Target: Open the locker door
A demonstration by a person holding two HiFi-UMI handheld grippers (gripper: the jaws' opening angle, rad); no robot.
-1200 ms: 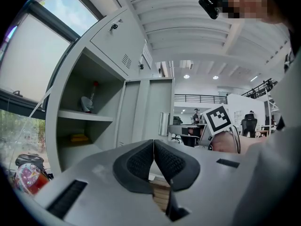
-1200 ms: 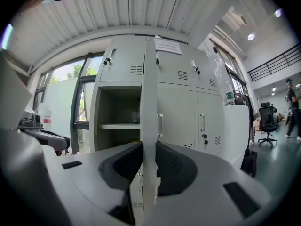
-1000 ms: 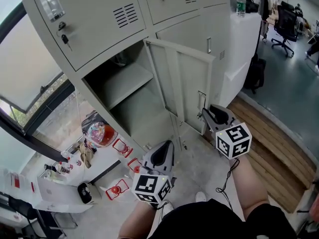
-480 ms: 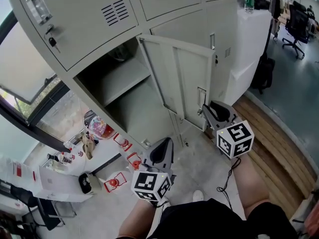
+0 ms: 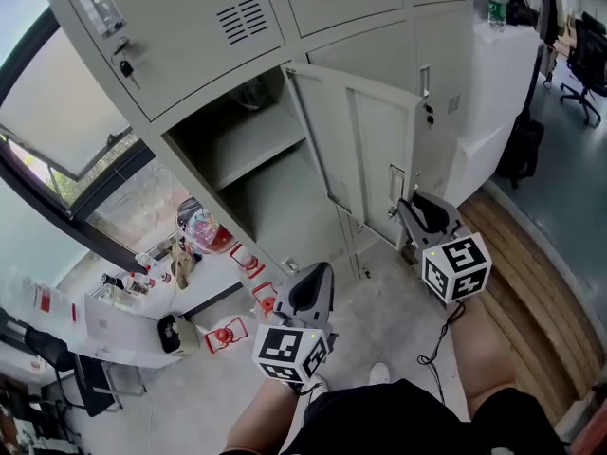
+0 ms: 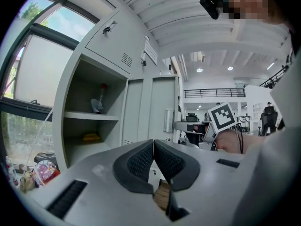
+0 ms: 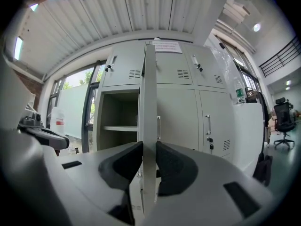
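The grey locker door (image 5: 365, 150) stands swung out, and the compartment behind it with its shelf (image 5: 251, 150) is exposed. My right gripper (image 5: 406, 209) is at the door's free edge near the latch. In the right gripper view the door edge (image 7: 149, 102) runs up between the jaws of the right gripper (image 7: 149, 154). Both pads lie against the door's faces while the jaws are opening slightly. My left gripper (image 5: 316, 275) hangs lower, over the floor and clear of the locker. In its own view the left gripper (image 6: 154, 147) is shut with nothing between the pads.
Closed lockers surround the open one; a key (image 5: 123, 69) hangs in the upper left door. A bright bag (image 5: 204, 232) and red items (image 5: 223, 335) lie on the floor at left. A wooden strip (image 5: 541, 282), black bag (image 5: 524, 150) and office chair (image 5: 593, 74) are at right.
The head view has shifted a little. The right gripper stays at the door's free edge and the left gripper keeps its place.
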